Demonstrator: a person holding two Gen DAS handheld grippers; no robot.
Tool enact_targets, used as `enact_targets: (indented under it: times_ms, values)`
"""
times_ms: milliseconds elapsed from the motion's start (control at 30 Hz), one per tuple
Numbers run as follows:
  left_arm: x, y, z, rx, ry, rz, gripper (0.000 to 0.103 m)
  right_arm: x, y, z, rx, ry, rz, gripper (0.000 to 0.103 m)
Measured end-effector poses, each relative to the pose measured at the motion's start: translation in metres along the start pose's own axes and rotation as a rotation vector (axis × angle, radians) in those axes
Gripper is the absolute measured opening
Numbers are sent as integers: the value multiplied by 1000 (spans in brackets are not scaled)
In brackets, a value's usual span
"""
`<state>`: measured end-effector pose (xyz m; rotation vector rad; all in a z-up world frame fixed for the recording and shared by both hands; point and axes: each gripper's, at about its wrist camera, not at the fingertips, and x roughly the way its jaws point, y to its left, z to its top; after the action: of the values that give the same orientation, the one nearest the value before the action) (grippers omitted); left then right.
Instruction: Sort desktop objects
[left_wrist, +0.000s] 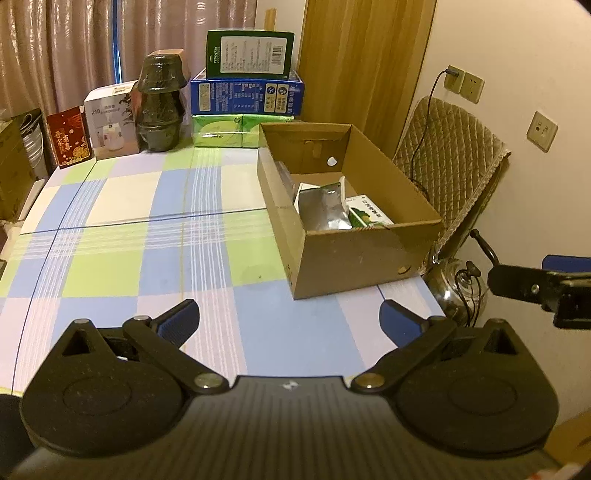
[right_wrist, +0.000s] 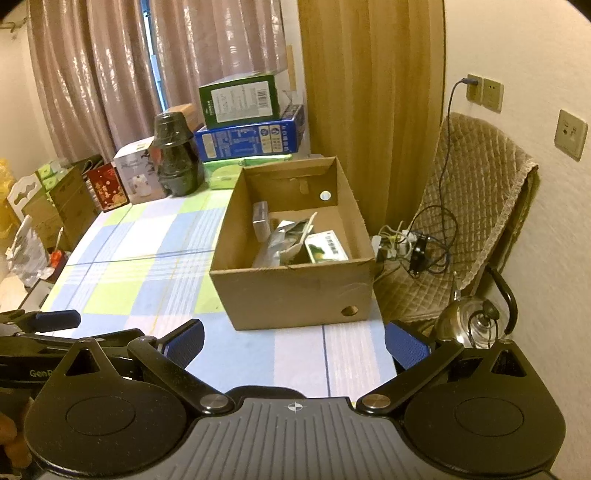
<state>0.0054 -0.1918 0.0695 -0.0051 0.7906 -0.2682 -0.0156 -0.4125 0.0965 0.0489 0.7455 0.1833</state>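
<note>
The checked worktop (left_wrist: 147, 236) lies bare; the cardboard box (right_wrist: 295, 291) at its edge collects the sorted packets (right_wrist: 291, 243), so both tools, left (left_wrist: 289, 321) and right (right_wrist: 293, 341), hover spread apart, empty.

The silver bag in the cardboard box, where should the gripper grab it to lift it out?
Best guess: pinch the silver bag by its top edge, coming straight down from above. It leans up in the cardboard box with its thin upper edge poking free, while the box walls block the sides and a green and white packet sits close on its right. Both grippers are open and empty.
</note>
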Motion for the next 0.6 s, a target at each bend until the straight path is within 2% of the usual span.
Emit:
enact_targets:
  times_ms: [600]
  values:
    - [-22,6,-12,-14,-5,15,102,-11,14,-16,-6,17,26,101]
